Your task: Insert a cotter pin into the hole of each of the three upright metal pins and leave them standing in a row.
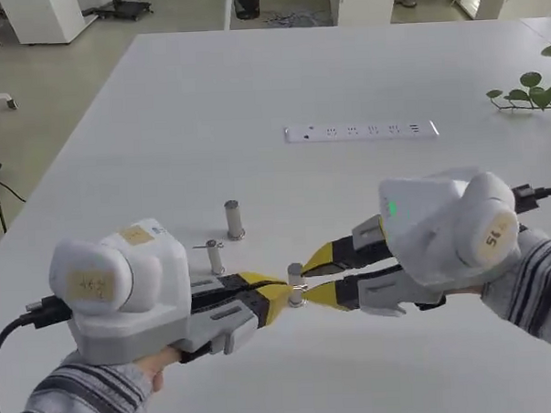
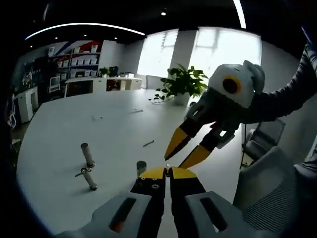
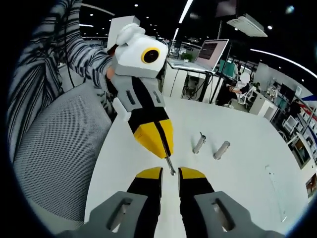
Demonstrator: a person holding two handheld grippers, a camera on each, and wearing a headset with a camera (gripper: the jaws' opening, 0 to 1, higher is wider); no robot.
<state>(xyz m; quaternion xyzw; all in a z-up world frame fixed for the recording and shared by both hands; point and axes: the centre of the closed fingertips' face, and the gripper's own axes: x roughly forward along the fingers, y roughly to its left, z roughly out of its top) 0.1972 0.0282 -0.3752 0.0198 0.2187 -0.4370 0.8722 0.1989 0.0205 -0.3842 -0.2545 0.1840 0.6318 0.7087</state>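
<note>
White tabletop [image 1: 252, 98] in open office. Left tool [image 1: 284, 288] clamped shut on cotter pin [image 3: 169, 165], tips beside nearest metal pin [image 1: 296, 297]. Right tool [image 1: 308, 283] slightly parted, empty, facing it. Middle metal pin [image 1: 215, 257] and far metal pin [image 1: 232, 219] upright behind, clear of both tools.

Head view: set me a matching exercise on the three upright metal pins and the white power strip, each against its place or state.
Things: 1 farthest grey metal pin; 2 middle grey metal pin; 3 nearest grey metal pin; 4 white power strip.
States: A between left gripper and right gripper; B lying beyond the pins; C thin cotter pin through it; D standing bare.
Pairs: 1-D; 2-C; 3-A; 4-B.
</note>
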